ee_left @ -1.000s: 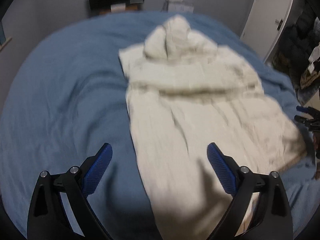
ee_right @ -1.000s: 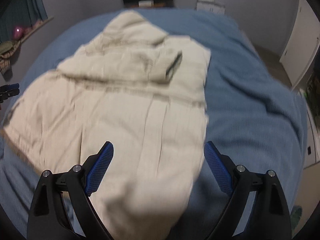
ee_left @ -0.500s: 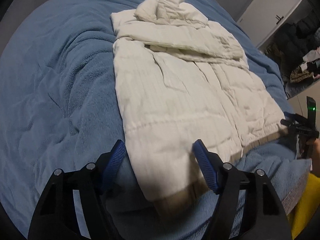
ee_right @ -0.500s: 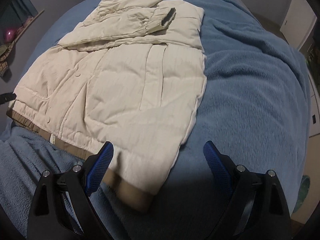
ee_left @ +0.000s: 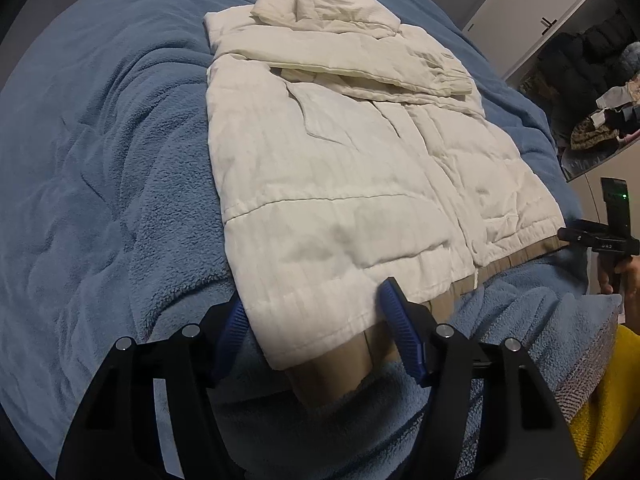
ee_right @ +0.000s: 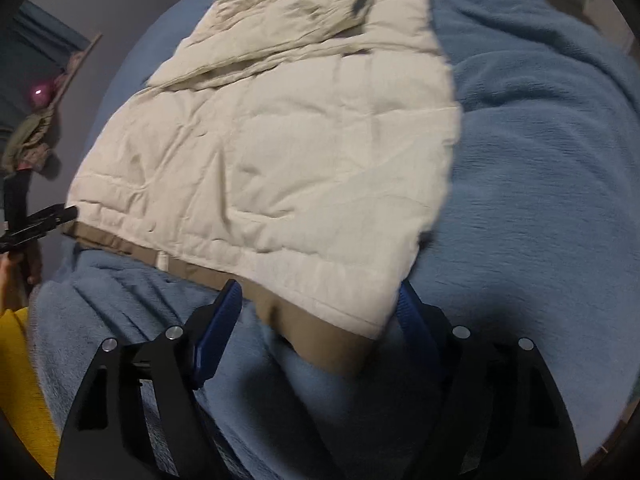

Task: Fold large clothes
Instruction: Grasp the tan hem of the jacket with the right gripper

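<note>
Left wrist view looks down on a cream quilted puffer jacket with a tan ribbed hem point(ee_left: 340, 184), spread flat on a fuzzy blue fleece blanket point(ee_left: 100, 168). The jacket stretches away ahead of the left gripper point(ee_left: 310, 312), its hood at the far end and a sleeve folded across the chest. The near left corner of the hem lies right between the blue ribbed fingertips point(ee_left: 394, 312): the left pad sits just beside the jacket's side edge and the right pad stands on the cream fabric above the tan band. The jaws have just been closing around that corner, yet the pads do not visibly pinch it, so the claw reads as not yet clenched. Far off to the right of this claw, the right gripper point(ee_left: 576, 236) shows at the other hem corner, with a hand point(ee_left: 628, 280) behind it and a yellow sleeve point(ee_left: 604, 392) below.

Right wrist view, somewhat blurred, shows the right gripper point(ee_right: 320, 304) straddling the opposite hem corner, cream fabric and tan band lying between its pads. Its jaws have also just been closing, and they stand apart around the corner without a visible pinch. Well to its left, the left gripper point(ee_right: 48, 220) shows at the far hem corner.
</note>
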Motion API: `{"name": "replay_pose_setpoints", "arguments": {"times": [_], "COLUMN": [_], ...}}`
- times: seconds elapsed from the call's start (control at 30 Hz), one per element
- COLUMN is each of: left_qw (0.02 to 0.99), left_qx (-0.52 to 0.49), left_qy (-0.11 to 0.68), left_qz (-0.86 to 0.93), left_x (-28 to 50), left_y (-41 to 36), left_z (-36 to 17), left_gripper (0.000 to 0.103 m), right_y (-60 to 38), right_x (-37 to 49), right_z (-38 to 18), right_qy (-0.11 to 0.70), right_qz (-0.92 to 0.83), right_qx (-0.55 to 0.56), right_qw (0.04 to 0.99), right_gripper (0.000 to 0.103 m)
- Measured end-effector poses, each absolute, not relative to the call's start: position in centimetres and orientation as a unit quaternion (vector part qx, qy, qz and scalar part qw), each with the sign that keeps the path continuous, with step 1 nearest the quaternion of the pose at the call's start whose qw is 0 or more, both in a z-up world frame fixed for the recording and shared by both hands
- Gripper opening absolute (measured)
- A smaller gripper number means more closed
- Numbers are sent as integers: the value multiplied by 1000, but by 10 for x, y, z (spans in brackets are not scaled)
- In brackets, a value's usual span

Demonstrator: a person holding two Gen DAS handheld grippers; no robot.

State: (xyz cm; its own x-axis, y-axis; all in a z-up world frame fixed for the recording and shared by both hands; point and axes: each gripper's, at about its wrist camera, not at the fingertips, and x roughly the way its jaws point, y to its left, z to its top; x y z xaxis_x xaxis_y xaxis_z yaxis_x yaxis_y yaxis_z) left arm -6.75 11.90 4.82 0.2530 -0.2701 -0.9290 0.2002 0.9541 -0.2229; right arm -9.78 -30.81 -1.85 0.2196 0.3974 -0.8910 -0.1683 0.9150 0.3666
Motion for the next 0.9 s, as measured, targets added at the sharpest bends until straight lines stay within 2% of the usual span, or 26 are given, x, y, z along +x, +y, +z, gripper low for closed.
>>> {"name": "replay_pose_setpoints", "arguments": {"times": [0.1, 0.17, 0.33, 0.37, 0.4, 0.43, 0.47, 0.53, 0.57, 0.9], "left_qw": [795, 798, 777, 777, 779, 781, 784, 790, 793, 828], "left_qx": [-38, -38, -40, -35, -32, -29, -33, -48, -48, -62], "left_qy": [584, 579, 603, 604, 602, 597, 592, 579, 574, 507], "left_qz": [-158, -163, -177, -175, -174, -177, -185, -198, -201, -230], "left_x": [-69, -72, -81, -81, -80, -78, -75, -68, -65, -13], "left_y": [118, 116, 115, 115, 114, 115, 115, 118, 117, 124], "left_z": [54, 58, 49, 47, 47, 49, 53, 62, 66, 115], "left_gripper": [62, 61, 58, 55, 49, 35, 28, 19, 17, 14], "right_y": [-296, -293, -297, -298, -299, -299, -299, -297, -297, -310], "right_x": [-87, -83, -82, -81, -80, -79, -78, -74, -72, -37], "right_z": [-29, -31, -33, -34, -33, -32, -28, -18, -12, 57], "right_qy": [600, 599, 603, 603, 600, 595, 587, 568, 559, 481], "right_qz": [192, 197, 196, 194, 189, 186, 186, 187, 187, 202], "right_qx": [72, 70, 73, 74, 74, 73, 71, 55, 50, 63], "right_qw": [773, 773, 770, 770, 774, 778, 785, 799, 806, 851], "right_gripper": [71, 61, 52, 46, 41, 31, 22, 15, 12, 8]}}
